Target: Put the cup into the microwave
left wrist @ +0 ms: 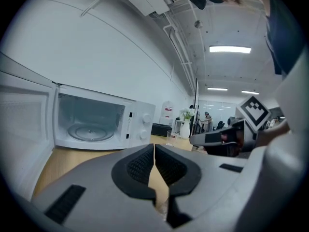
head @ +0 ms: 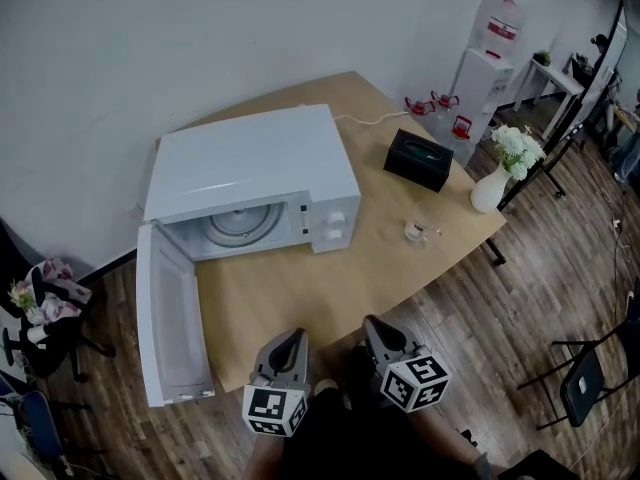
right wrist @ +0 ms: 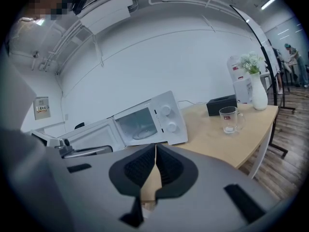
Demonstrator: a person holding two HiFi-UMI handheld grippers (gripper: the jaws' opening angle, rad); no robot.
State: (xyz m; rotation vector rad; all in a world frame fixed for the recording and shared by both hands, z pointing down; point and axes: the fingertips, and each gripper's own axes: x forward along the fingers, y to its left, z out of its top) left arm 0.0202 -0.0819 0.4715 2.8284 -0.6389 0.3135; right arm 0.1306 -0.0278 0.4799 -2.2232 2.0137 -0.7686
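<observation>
A clear glass cup (head: pixel 417 232) with a handle stands on the wooden table (head: pixel 300 288), right of the white microwave (head: pixel 250 183); it also shows in the right gripper view as the cup (right wrist: pixel 231 120) and small in the left gripper view as the cup (left wrist: pixel 170 137). The microwave's door (head: pixel 170 318) hangs wide open, baring the glass turntable (head: pixel 235 226). My left gripper (head: pixel 291 340) and right gripper (head: pixel 374 326) hover side by side at the table's near edge, both shut and empty, far from the cup.
A black tissue box (head: pixel 419 159) sits behind the cup, and a white vase of flowers (head: pixel 500 173) stands at the table's right corner. A water dispenser (head: pixel 485 58) stands by the wall. A black chair (head: pixel 585 378) stands on the floor at right.
</observation>
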